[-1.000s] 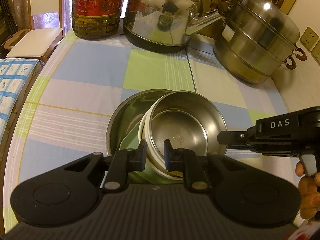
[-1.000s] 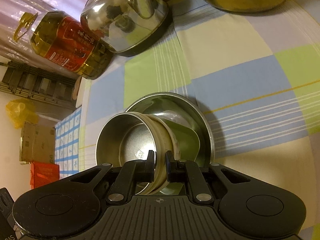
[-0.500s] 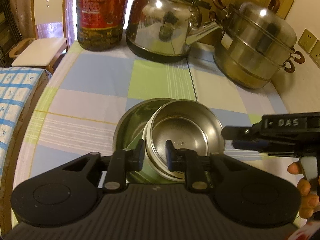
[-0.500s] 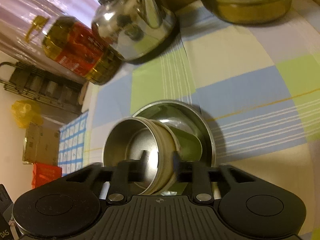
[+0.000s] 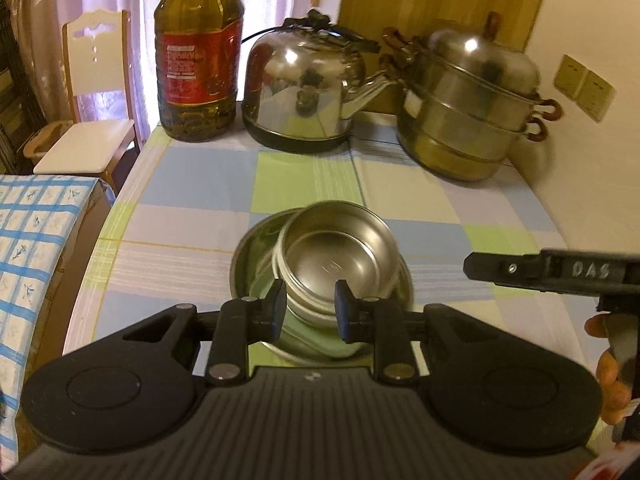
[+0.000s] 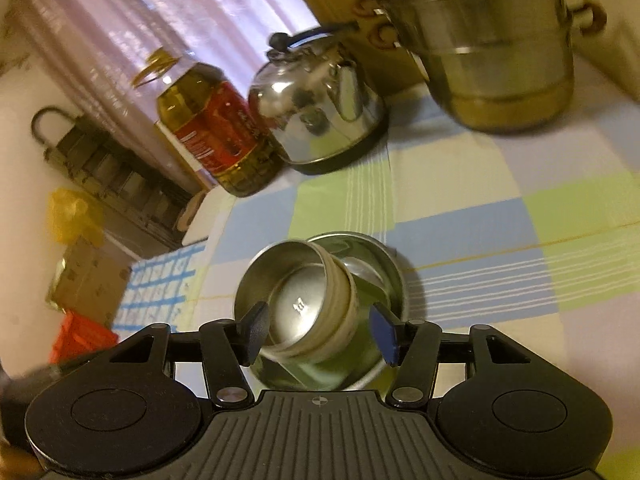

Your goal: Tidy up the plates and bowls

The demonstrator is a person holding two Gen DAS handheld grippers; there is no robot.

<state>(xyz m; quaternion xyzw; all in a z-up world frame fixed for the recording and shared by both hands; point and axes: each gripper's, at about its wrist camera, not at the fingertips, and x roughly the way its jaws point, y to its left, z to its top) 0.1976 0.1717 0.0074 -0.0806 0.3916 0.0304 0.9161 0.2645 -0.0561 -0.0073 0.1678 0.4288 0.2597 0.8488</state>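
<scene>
Surface: table (image 5: 192,184) under a checked cloth of blue, green, lilac and cream squares with thin white and yellow stripes.
Room: pale curtains (image 5: 48,4) at the back, a white chair (image 5: 90,120) beside the table, a wooden panel behind the pots, wall sockets (image 5: 584,86) on the cream wall.
Side: blue-and-white checked cover (image 5: 32,232) left of the table; a cardboard box (image 6: 86,280) and a red crate (image 6: 82,338) on the floor.
Back row: oil bottle (image 5: 198,60), kettle (image 5: 304,88) and tiered steamer pot (image 5: 472,112), set along the far edge.
Bowls: small steel bowl (image 5: 336,256) sits tilted inside a wider steel bowl (image 5: 250,252), with a green dish (image 5: 316,332) under it; the stack stands on the table near the front edge.
Left gripper (image 5: 310,306): jaws have just been opening, now a little apart, straddling the small bowl's near rim with no visible pinch.
Right gripper (image 6: 320,330): jaws have just been opening, now spread wide either side of the small bowl, clear of it.
Writing: "DAS" in white on the right gripper's side; red label on the bottle, print too small to read; a stamped mark in the small bowl's base, illegible.
</scene>
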